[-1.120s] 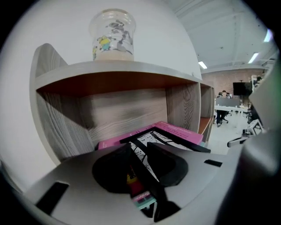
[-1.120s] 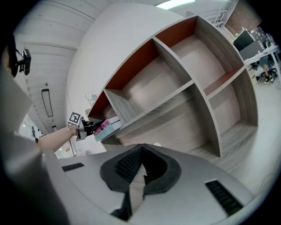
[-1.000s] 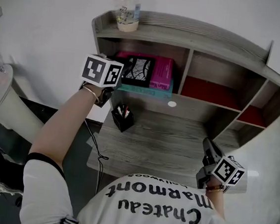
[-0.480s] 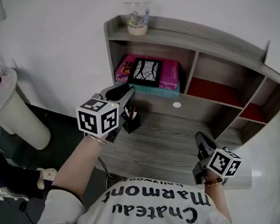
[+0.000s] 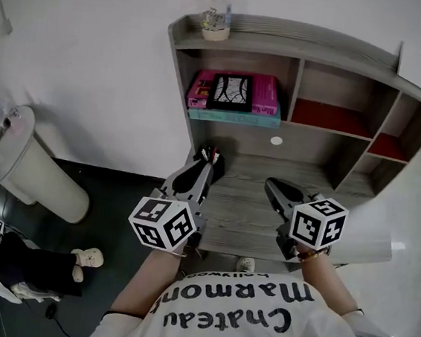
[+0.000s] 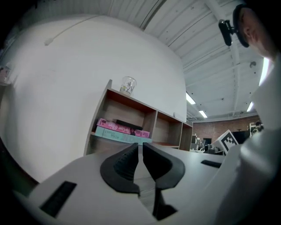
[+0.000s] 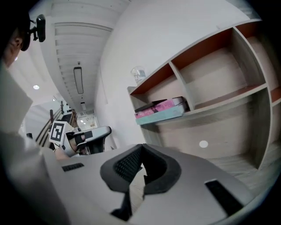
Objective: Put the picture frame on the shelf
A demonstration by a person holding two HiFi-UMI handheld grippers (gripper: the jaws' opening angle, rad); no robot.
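The black picture frame [image 5: 230,93] with a white line drawing lies on the pink book [image 5: 265,95] in the left compartment of the grey shelf [image 5: 326,131]. The frame [image 6: 127,125] shows as a dark slab on the books in the left gripper view. My left gripper [image 5: 208,164] hovers over the desk's left side, far below the frame. Its jaws are closing to a thin slit with nothing between them [image 6: 140,148]. My right gripper [image 5: 271,185] is over the desk's middle, shut and empty [image 7: 141,151].
A teal book [image 5: 234,118] lies under the pink one. A clear cup [image 5: 215,22] stands on the shelf top. A black pen holder [image 5: 215,155] sits at the left gripper's tip. A white disc [image 5: 276,141] marks the back panel. A white cylinder [image 5: 38,176] stands on the floor at left.
My left gripper has let go of the frame, pulled back from the shelf down to the desk front, and its jaws have come together. The right gripper has shifted left.
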